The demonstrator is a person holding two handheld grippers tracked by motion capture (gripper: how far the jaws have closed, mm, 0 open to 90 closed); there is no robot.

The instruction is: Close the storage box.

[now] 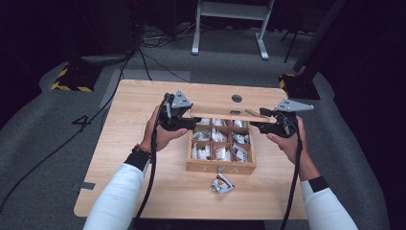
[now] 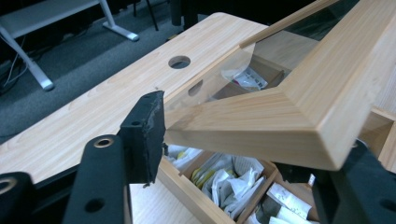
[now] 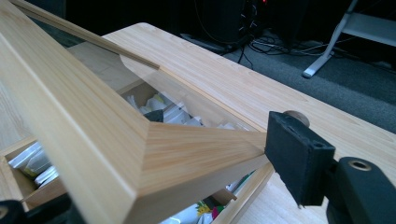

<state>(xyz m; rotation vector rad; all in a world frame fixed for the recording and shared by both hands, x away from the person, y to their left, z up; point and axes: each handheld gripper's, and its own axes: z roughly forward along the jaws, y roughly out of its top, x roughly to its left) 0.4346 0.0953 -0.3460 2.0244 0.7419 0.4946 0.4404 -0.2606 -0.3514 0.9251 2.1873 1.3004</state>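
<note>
A wooden box [image 1: 220, 166] with several compartments of paper sachets [image 1: 215, 152] stands mid-table. Its glass-paned wooden lid [image 1: 225, 113] is tilted up above the back of the box. My left gripper [image 1: 187, 120] sits at the lid's left end and my right gripper [image 1: 262, 122] at its right end. In the left gripper view the lid's frame [image 2: 261, 116] lies between the jaws, one pad [image 2: 148, 135] touching its edge, the other jaw under the wood. In the right gripper view a pad [image 3: 296, 158] meets the frame's [image 3: 93, 140] corner the same way.
One loose sachet [image 1: 222, 183] lies on the table [image 1: 139, 158] just in front of the box. A round hole [image 1: 236, 98] is cut near the table's far edge. Cables and a white desk frame [image 1: 230, 28] are on the floor beyond.
</note>
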